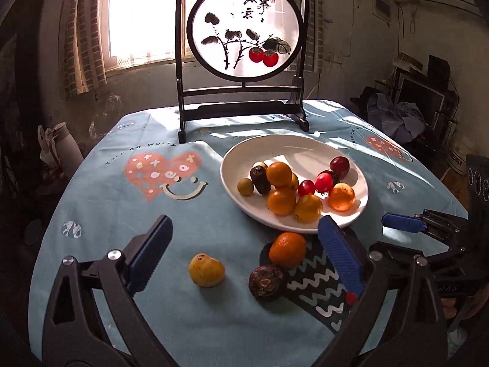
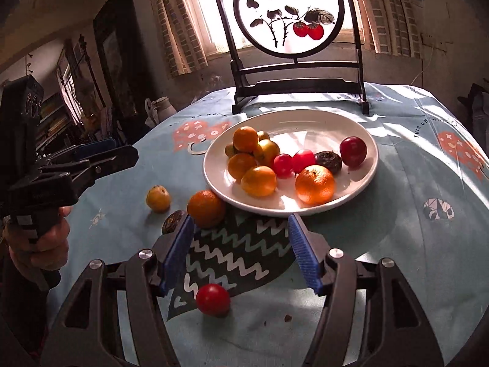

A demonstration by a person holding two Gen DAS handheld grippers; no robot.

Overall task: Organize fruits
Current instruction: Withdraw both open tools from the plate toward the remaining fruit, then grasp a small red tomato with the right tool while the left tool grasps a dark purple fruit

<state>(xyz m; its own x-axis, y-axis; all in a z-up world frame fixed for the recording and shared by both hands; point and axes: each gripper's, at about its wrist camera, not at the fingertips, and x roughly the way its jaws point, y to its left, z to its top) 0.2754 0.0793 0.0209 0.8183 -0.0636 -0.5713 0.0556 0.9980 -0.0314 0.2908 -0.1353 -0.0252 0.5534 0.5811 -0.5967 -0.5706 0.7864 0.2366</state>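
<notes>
L gripper (image 1: pixel 244 250): we're holding it w/ jaws spread wide, nothing between the pads, hovering over the tablecloth (image 1: pixel 122 244) just short of the loose fruit.
R gripper (image 2: pixel 241 253): we're holding it released too, jaws apart, nothing gripped; blue pads pointing toward the plate's near rim.
Btwn L jaws: yellow fruit (image 1: pixel 206 269), orange (image 1: pixel 287 249) and dark wrinkled fruit (image 1: pixel 266 282) are lying on the cloth, none touching a pad; orange and dark fruit are sitting just beside each other.
Under R gripper: red tomato (image 2: pixel 212 299) is resting on the cloth on the dark zigzag patch (image 2: pixel 232 253), near us, below the open jaws, apart from both pads.
Plate (image 1: pixel 293 150): white, sitting mid-table past the loose fruit; we're seeing oranges, yellow fruits, small red ones, one dark red plum (image 2: pixel 353 151) and dark wrinkled pieces piled in it. Loose orange is lying just beside the near rim; touching or not, can't tell.
Far edge: framed round painting on stand (image 1: pixel 243 30) is standing upright behind the plate, window backlighting it.
</notes>
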